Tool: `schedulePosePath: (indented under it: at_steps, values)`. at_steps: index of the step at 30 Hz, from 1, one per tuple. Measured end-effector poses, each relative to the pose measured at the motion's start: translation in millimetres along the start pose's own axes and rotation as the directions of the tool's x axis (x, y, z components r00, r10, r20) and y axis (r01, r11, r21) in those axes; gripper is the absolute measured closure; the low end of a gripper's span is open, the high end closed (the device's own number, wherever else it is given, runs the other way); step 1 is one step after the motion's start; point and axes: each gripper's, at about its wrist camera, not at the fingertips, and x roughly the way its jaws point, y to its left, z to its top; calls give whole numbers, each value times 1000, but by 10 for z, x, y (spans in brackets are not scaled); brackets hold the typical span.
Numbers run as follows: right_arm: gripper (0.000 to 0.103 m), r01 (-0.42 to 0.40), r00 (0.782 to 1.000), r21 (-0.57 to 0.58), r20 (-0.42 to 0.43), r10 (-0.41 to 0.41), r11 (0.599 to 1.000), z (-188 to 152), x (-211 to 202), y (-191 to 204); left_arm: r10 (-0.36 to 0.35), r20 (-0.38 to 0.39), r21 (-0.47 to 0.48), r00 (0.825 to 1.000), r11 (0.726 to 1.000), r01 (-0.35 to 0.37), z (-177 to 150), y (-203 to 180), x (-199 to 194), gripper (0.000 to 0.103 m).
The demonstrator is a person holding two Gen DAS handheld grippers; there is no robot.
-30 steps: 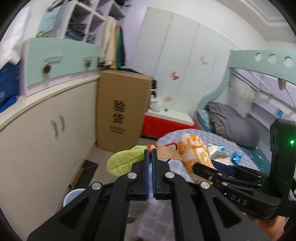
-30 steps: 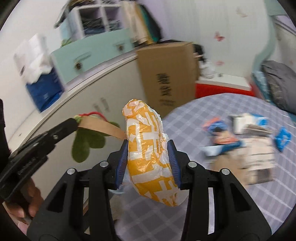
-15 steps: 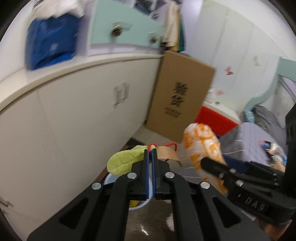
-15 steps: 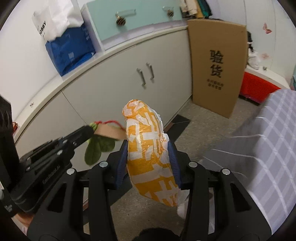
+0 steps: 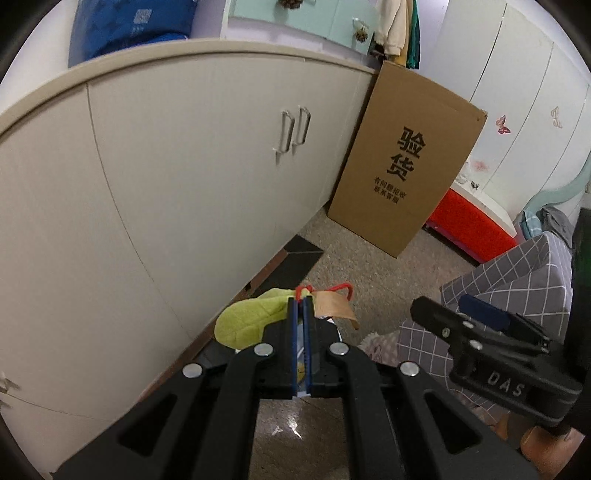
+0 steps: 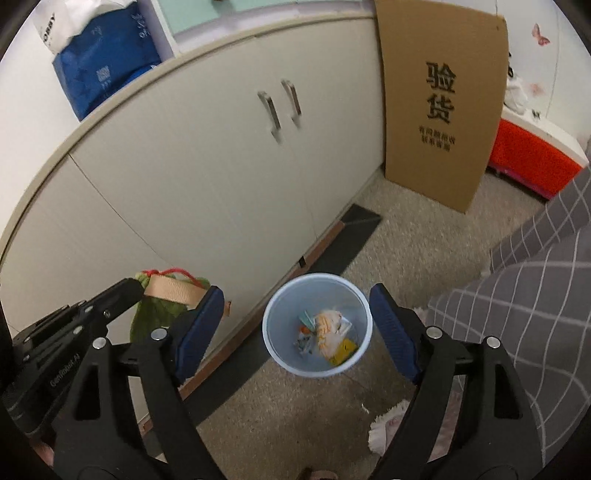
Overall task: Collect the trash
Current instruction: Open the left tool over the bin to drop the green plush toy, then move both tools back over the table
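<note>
Right tongs (image 6: 297, 314) stand spread wide, holding nothing, directly above the pale blue round plastic bin (image 6: 275, 343) on the speckled floor (image 6: 413, 236). The orange-and-white crumpled plastic wrapper (image 6: 327, 326) lies inside the bin among other scraps. Left tongs (image 5: 303, 314) are pressed together, pinching a green leaf-shaped item with tan ribbon and red cord (image 5: 247, 317), beside the cream cabinet (image 5: 184, 177).

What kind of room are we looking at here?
Probably a home bedroom, likely a child's: a bed frame with bedding in the corner, wardrobe doors with butterfly stickers, clothes hanging above cream cabinets, and a small wastebasket on the floor.
</note>
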Motion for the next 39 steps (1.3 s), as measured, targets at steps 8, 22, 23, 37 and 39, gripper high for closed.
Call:
schedulePosePath:
  at_steps: [8,22,23,37,39]
  values:
    - [21,22,1000,24,6,-22,999,-46,-45,-113,-16,-37,10,999,1000,16,-30,-129,139,101]
    - [19,32,984,131,167,-54,991,48,-406,-337,-53,-43,12,998,999,53,246,-471,416,86]
    - [19,30,983,139,176,-55,990,54,-429,-359,-39,-52,2,998,999,39,280,-471,443,74]
    - [18,41,980,149,185,-69,988,26,-668,-395,-21,-16,-48,1000,999,20,186,-415,72,26]
    - [18,42,979,146,190,-70,988,27,-751,-378,-24,-3,-48,1000,999,24,183,-436,-32,26]
